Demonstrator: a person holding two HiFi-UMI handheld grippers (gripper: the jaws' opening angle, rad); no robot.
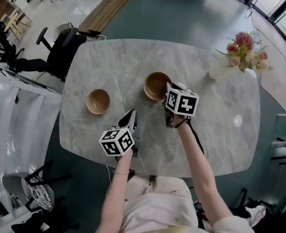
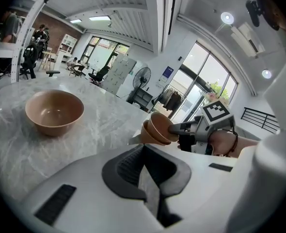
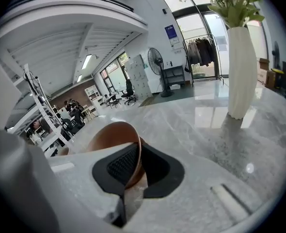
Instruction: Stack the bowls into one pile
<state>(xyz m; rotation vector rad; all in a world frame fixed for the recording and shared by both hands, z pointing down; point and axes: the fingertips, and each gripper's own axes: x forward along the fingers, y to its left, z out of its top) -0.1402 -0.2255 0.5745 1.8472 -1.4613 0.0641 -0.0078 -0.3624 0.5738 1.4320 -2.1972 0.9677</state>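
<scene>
A tan bowl (image 1: 98,101) (image 2: 55,111) stands upright on the marble table (image 1: 128,57), left of centre. Two nested tan bowls (image 1: 156,85) (image 2: 157,128) (image 3: 113,136) are tilted near the table's middle, and my right gripper (image 1: 168,89) (image 2: 182,129) (image 3: 135,152) is shut on their rim from the near right side. Whether their lower edge touches the table I cannot tell. My left gripper (image 1: 131,114) (image 2: 143,149) hovers near the front of the table between the two, pointing at the far side, jaws together with nothing in them.
A white vase with pink flowers (image 1: 219,72) (image 3: 242,67) stands at the table's far right. A black office chair (image 1: 60,47) sits beyond the far left corner. The table's front edge runs just below my grippers.
</scene>
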